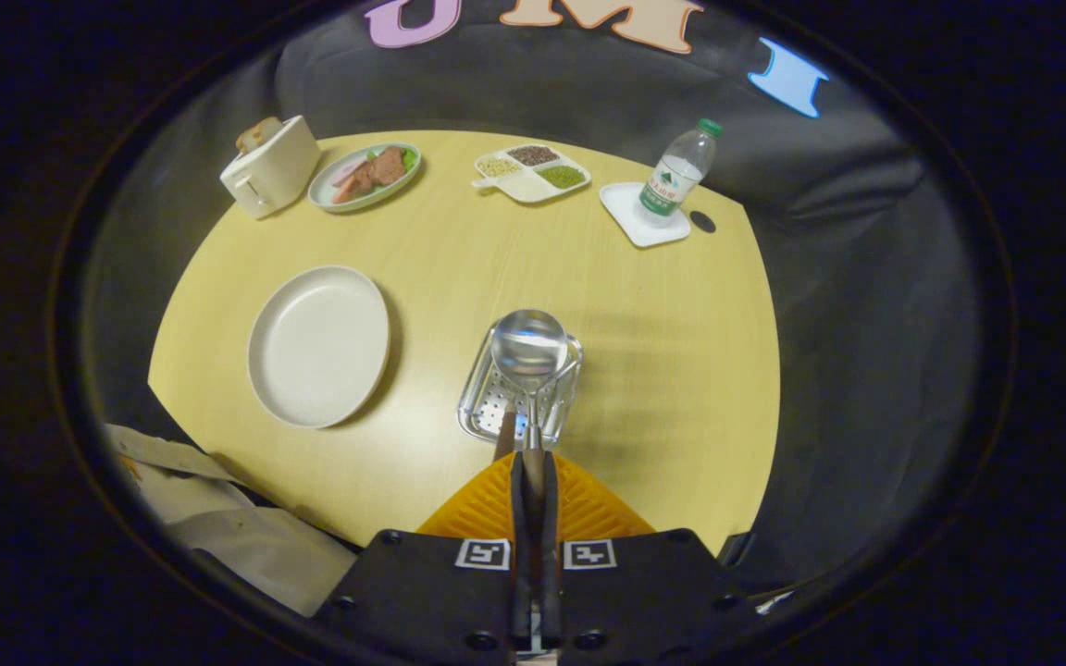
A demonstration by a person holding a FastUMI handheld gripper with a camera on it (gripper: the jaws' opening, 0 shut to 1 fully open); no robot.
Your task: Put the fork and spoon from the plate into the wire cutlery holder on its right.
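Overhead, table (663, 351) lay beneath, plate (318, 344) sat bare left of holder (521, 393), gripper (533, 462) was clamped on spoon (529, 347) handle, bowl hung above holder, bottle (678, 174) stood beyond.

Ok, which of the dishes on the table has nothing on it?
The big round plate, left of the cutlery holder. The small plate by the toaster holds food, the divided tray holds grains. The gripper is shut on the spoon.
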